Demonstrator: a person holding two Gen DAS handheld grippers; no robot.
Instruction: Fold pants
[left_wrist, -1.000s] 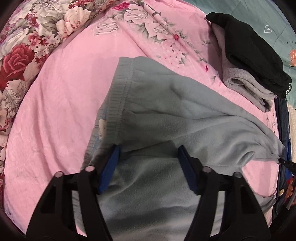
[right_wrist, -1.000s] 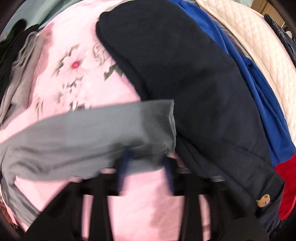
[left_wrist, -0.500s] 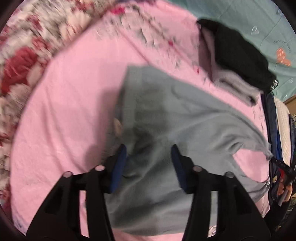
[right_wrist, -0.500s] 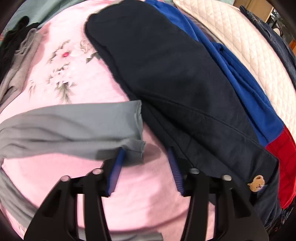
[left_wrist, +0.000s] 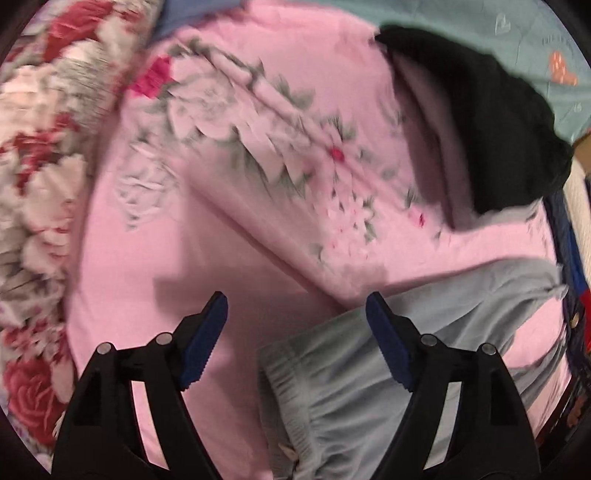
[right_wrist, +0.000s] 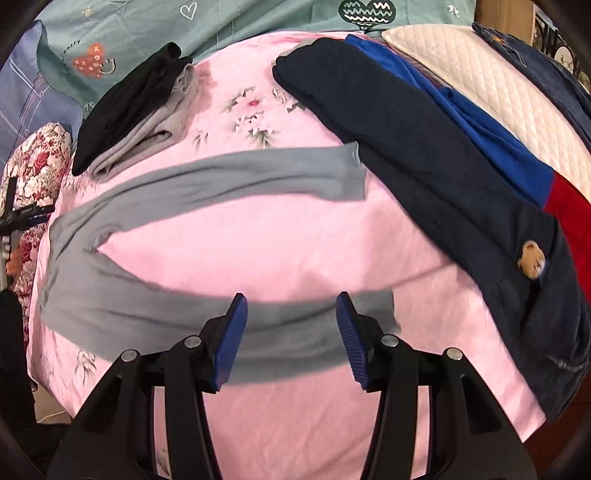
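The grey pants (right_wrist: 207, 184) lie spread on the pink bed sheet (right_wrist: 258, 243), legs apart in a V, waist to the left. My right gripper (right_wrist: 291, 332) is open and empty, just above the near leg's lower part. In the left wrist view the pants' elastic waistband (left_wrist: 291, 391) lies at the bottom middle. My left gripper (left_wrist: 295, 339) is open and empty above the waistband's edge, its left finger over bare sheet (left_wrist: 147, 295).
A folded black and grey pile (right_wrist: 133, 110) lies at the far left, also in the left wrist view (left_wrist: 480, 122). A stack of navy, blue and red garments (right_wrist: 443, 166) lies along the right. A floral pillow (left_wrist: 40, 166) is at the left.
Both grippers have let go of the pants and pulled back. The pants now lie flat with legs spread. The left gripper has shifted left to the waistband edge and opened wider.
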